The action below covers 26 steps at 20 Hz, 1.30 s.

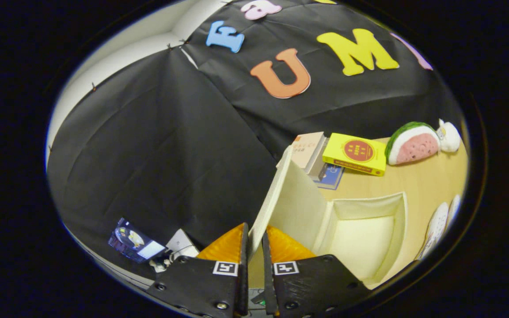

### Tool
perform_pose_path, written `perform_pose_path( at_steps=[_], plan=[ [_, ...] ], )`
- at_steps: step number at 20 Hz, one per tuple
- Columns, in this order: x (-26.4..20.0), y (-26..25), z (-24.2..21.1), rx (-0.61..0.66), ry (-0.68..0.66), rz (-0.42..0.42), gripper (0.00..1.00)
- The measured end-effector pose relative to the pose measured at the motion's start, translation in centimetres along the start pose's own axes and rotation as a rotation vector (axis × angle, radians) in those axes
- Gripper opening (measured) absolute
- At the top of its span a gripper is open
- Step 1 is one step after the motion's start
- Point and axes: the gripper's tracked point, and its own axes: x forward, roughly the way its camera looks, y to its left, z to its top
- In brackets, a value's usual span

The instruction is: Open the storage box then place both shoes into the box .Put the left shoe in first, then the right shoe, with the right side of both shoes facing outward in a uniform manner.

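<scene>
The gripper (254, 247) is clenched on the lid (281, 198) of the storage box (365, 238): both fingers press the thin near edge of the flap, which stands raised between them. The box lies open on the wooden table (427, 181), its pale inside bare, and its near corner is cut off behind the right finger. To the right of the box, one shoe (435, 229) and part of a second (454, 207) show at the rim of the view, too cropped to tell left from right. Beyond the lid lies a stack of books (316, 154) topped by a yellow one (355, 153) with a red round emblem; its writing is too small to read. Far right sit a watermelon-slice plush (413, 143) and a small white toy (450, 134). Near left, a lit phone screen (133, 243) is blurred.
</scene>
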Motion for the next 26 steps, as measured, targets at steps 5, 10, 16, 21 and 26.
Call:
perform_pose_path(
  at_steps=[5,10,16,21,26],
  plan=[
    [3.1,1.9,-0.8,-0.108,0.036,-0.041,0.57],
    [2.9,0.9,-0.8,-0.191,0.005,-0.123,0.87],
    [0.2,-2.7,0.9,-0.211,-0.071,-0.209,0.87],
    [-4.6,-7.0,3.3,-0.299,-0.191,-0.34,0.95],
    [-11.3,-12.0,4.2,-0.292,-0.276,-0.401,0.94]
  ],
)
